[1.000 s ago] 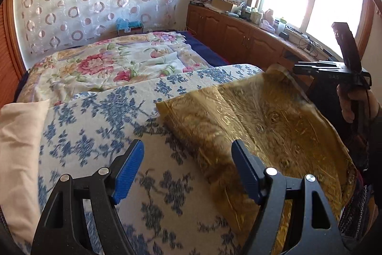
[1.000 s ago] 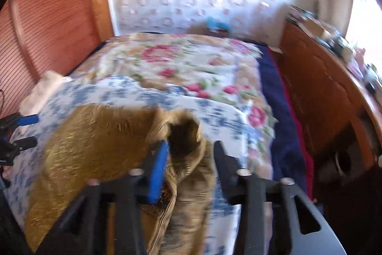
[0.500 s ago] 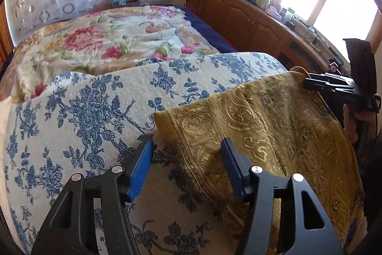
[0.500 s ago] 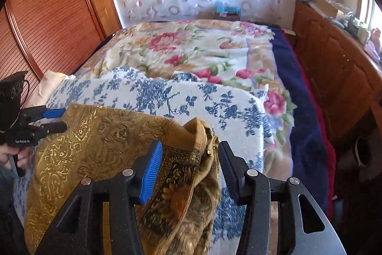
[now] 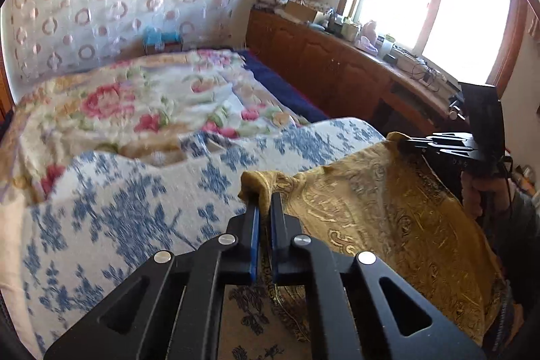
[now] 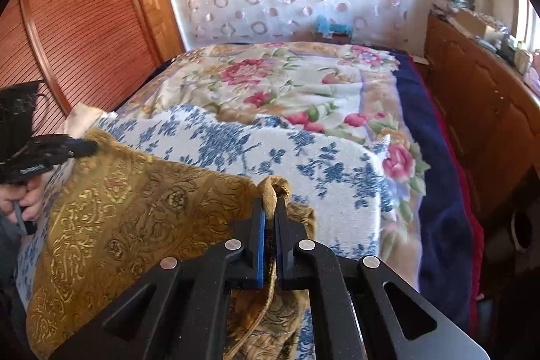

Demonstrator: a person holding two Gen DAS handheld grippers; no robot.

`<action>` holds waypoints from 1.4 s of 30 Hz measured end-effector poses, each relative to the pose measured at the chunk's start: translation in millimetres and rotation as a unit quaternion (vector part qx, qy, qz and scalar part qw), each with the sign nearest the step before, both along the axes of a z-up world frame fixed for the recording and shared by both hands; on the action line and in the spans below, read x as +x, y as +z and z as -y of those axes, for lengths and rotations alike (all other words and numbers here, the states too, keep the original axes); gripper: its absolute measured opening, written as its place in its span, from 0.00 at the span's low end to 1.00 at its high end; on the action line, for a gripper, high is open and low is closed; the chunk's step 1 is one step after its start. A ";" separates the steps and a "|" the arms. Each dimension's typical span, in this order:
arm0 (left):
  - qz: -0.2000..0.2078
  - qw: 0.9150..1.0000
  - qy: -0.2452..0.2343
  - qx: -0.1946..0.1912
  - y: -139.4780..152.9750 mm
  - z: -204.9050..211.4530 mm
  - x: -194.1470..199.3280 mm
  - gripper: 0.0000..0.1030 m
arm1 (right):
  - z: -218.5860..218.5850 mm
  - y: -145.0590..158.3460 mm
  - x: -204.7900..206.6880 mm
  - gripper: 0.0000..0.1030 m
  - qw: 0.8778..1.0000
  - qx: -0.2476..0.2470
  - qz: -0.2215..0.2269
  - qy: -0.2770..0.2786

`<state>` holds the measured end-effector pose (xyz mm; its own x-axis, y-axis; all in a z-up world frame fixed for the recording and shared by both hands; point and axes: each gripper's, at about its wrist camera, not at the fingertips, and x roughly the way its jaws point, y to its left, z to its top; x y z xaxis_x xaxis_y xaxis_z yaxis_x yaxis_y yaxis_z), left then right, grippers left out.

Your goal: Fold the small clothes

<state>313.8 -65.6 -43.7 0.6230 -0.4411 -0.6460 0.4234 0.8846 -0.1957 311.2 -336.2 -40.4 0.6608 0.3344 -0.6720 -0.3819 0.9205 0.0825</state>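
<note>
A golden paisley cloth [image 5: 388, 208] [image 6: 135, 201] lies spread over a blue-flowered white blanket [image 5: 135, 191] [image 6: 287, 150] on the bed. In the left wrist view my left gripper [image 5: 265, 204] has its jaws closing tight on the cloth's near left corner, which bunches above the blue pads. My right gripper [image 6: 270, 203] pinches the opposite corner, a fold of fabric sticking up between its pads. Each gripper also shows in the other's view: the right gripper [image 5: 405, 142] at the cloth's far corner, and the left gripper [image 6: 91, 146] held by a hand.
A pink-flowered quilt [image 5: 135, 97] covers the bed beyond the blanket. Wooden cabinets [image 5: 320, 56] [image 6: 472, 97] with clutter on top run along the window side. Louvred wooden doors [image 6: 74, 22] stand on the other side. A cream pillow [image 5: 10, 242] lies at the blanket's left edge.
Both grippers went from open to shut on corners of the golden cloth. The left one slid in over its corner; the right one sank onto its bunched corner.
</note>
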 end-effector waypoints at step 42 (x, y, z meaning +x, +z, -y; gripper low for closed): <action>0.011 0.998 0.033 0.049 -15.1 -15.2 -214.6 0.75 | 0.6 -20.4 -253.8 0.54 1.000 -0.004 0.007 -0.022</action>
<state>99.2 -50.5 -58.9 0.6640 -0.3338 -0.6691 0.3664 0.9253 -0.0980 57.4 -336.8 -60.7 0.6839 0.2997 -0.6652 -0.3418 0.9371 0.0708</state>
